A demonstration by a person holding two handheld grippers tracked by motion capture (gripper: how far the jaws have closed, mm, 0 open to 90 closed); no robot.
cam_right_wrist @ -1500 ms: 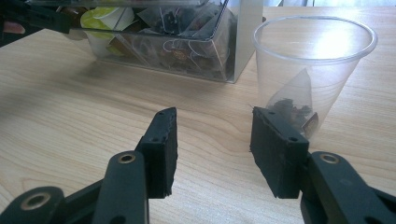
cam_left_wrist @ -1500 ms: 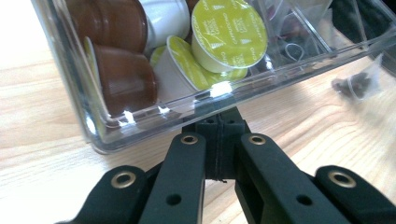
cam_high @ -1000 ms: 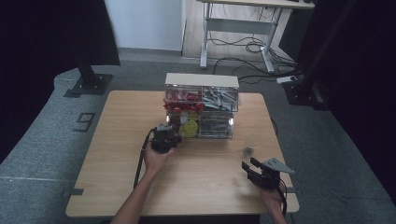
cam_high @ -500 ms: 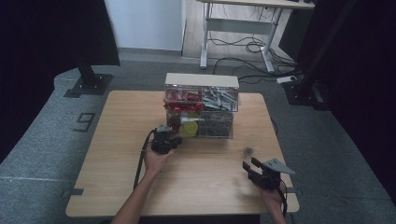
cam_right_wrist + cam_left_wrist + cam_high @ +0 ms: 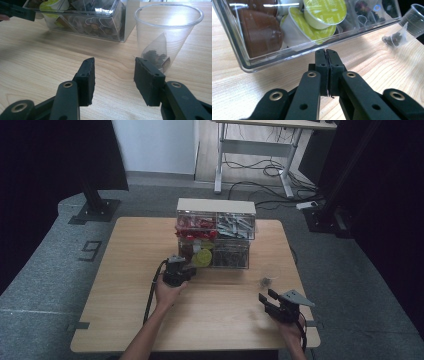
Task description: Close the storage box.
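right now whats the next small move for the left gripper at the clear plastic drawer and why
Probably ease the left gripper forward to push the clear plastic drawer shut. Its jaws are closed with the tips just short of the drawer front, and the drawer of green-lidded coffee capsules sticks out from the organiser.

Wooden table [image 5: 125, 270] with clear organizer [image 5: 215, 232], plastic cup [image 5: 168, 35] (tea bag [image 5: 156, 57] inside)

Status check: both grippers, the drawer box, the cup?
Left gripper shut, empty, at the clear drawer front. Right gripper open, empty, near the plastic cup. Tea bag in cup. Nothing blocking.
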